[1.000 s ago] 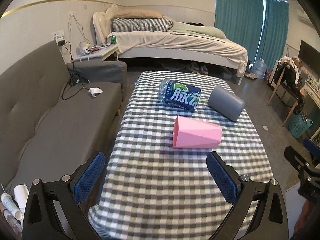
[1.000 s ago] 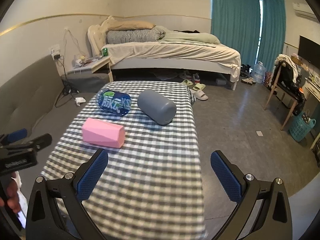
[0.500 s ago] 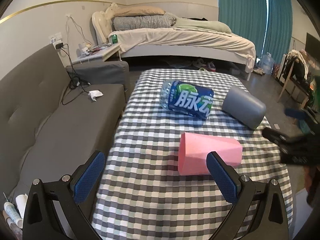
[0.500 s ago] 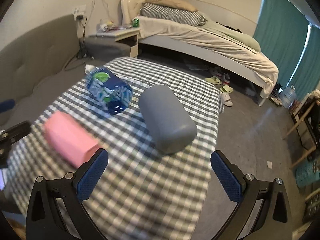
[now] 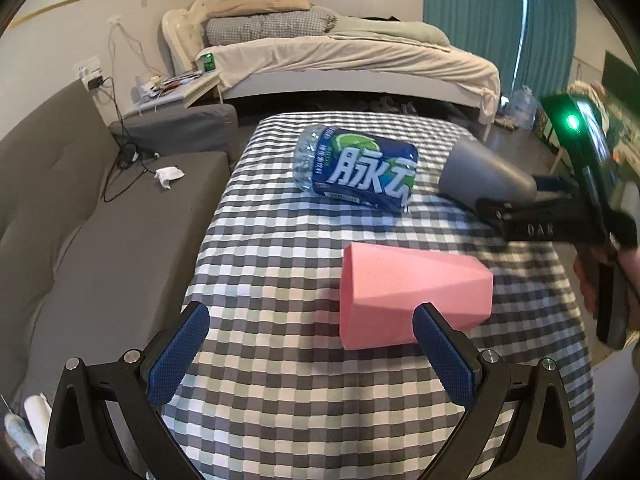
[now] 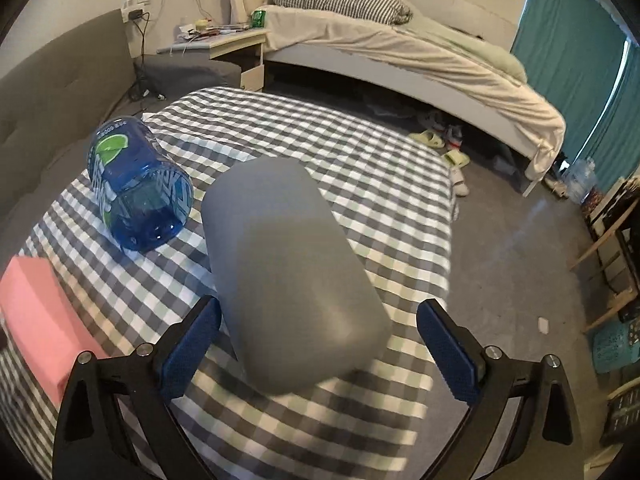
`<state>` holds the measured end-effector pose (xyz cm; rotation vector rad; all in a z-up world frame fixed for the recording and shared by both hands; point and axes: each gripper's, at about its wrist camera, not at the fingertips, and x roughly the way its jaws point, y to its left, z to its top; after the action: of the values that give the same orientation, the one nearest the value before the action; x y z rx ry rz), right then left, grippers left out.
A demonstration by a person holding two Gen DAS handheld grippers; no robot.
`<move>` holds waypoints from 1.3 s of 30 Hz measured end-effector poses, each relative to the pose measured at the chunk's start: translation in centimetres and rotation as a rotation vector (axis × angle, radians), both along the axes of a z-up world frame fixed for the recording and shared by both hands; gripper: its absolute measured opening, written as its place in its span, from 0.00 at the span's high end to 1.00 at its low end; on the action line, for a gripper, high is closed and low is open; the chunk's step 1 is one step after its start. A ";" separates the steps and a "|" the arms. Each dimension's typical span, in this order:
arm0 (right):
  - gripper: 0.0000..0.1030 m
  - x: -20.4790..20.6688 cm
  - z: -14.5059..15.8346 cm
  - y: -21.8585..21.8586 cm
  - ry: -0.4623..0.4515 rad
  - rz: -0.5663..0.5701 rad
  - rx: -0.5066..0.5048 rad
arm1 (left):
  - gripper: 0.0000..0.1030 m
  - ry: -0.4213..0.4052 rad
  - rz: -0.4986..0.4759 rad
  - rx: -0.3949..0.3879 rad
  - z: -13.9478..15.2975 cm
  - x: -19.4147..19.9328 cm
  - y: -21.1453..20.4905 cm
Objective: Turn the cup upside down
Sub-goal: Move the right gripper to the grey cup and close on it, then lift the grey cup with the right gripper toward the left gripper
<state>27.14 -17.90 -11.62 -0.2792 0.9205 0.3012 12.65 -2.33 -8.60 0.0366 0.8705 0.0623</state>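
A grey cup (image 6: 288, 268) lies on its side on the checked table, closed base toward me; it also shows in the left wrist view (image 5: 484, 178). My right gripper (image 6: 318, 354) is open, its blue pads on either side of the cup's base end, the left pad close to it. A pink faceted cup (image 5: 412, 292) lies on its side in front of my open left gripper (image 5: 312, 354), whose right pad overlaps its near edge; in the right wrist view the pink cup (image 6: 36, 308) is at the left. The right gripper's body (image 5: 560, 216) shows beside the grey cup.
A blue drink bottle (image 5: 356, 170) lies on its side at the table's far half, left of the grey cup (image 6: 136, 196). A grey sofa (image 5: 80, 232) runs along the table's left side. A bed (image 5: 340, 56) stands behind. Bare floor (image 6: 516, 240) lies right of the table.
Both grippers have moved forward over the table. The right gripper has closed in until its open fingers flank the grey cup's base. The left gripper has come up to the pink cup.
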 end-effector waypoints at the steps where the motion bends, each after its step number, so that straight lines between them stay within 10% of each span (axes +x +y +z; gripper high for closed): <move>1: 0.11 0.0 -0.1 0.2 0.006 0.007 0.000 | 0.00 0.005 -0.006 0.014 -0.2 0.1 -0.2; 11: 0.23 -6.5 0.2 0.1 0.018 -0.064 -0.108 | 0.00 -0.007 -0.033 0.049 -0.5 -0.5 -1.1; 24: 0.23 -21.0 1.1 -1.3 0.094 -0.295 0.043 | 0.00 -0.037 -0.024 0.021 2.1 -5.2 -1.0; 39: 0.20 -25.1 1.8 2.1 0.100 -0.332 0.186 | 0.00 0.010 0.045 -0.060 1.9 -7.8 1.1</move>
<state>2.05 -15.78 -9.80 0.0616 1.0129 0.0932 4.85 -1.23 -6.75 -0.0388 0.8826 0.0787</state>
